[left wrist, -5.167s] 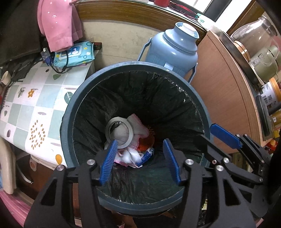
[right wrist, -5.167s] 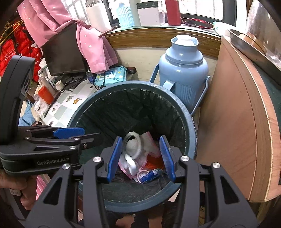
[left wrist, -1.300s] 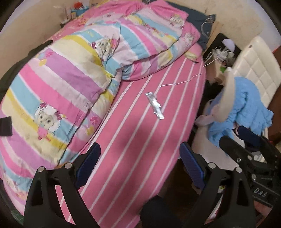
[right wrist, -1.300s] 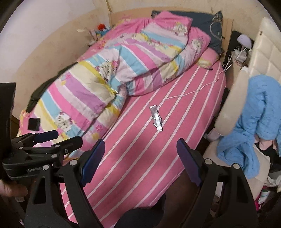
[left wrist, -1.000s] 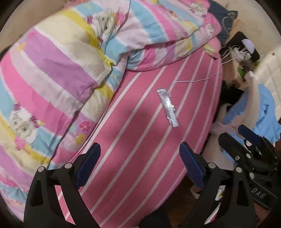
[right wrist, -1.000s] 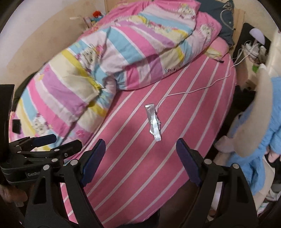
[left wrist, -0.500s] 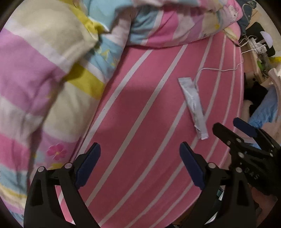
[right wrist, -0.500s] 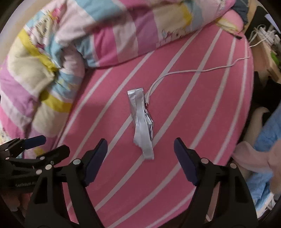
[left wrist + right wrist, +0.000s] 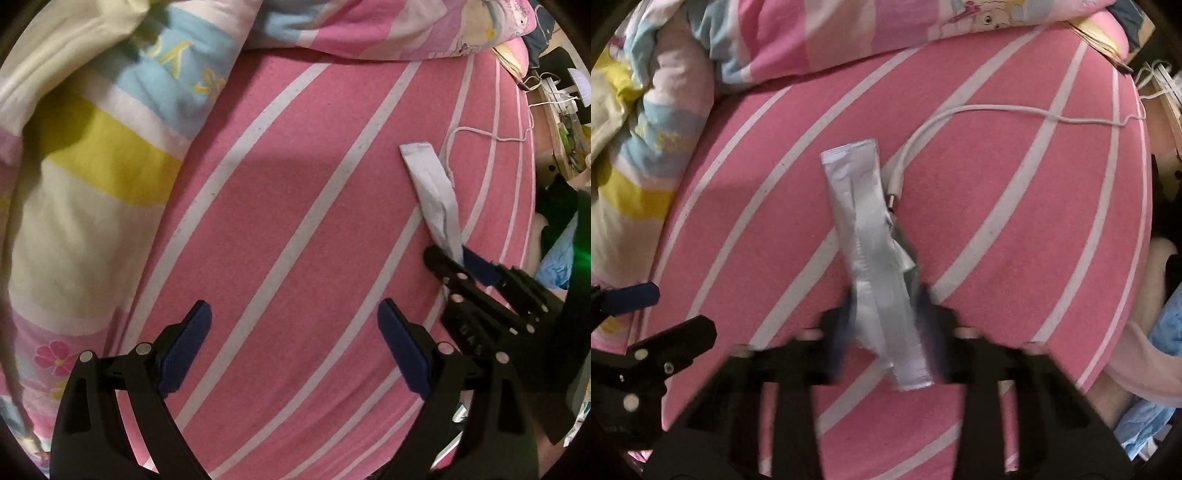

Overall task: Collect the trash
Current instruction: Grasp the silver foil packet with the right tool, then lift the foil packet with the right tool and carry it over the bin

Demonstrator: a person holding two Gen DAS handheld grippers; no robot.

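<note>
A long crumpled silver foil wrapper [image 9: 871,243] lies on the pink striped bed sheet [image 9: 1015,229]. My right gripper [image 9: 886,314] is down on the sheet with its blurred jaws on either side of the wrapper's near end, closing in on it. In the left wrist view the wrapper [image 9: 432,188] lies at the right, with the right gripper's fingertips [image 9: 476,264] at its lower end. My left gripper [image 9: 291,345] is open and empty, low over bare sheet to the left of the wrapper.
A white charging cable [image 9: 960,118] ends with its plug right beside the wrapper. A rumpled striped quilt [image 9: 92,122] lies at the left and back. The bed's edge with blue clothing [image 9: 1160,332] is at the right.
Both grippers have dropped close to the sheet. The right gripper's jaws have narrowed from wide open around the wrapper's near end. The left gripper stays open.
</note>
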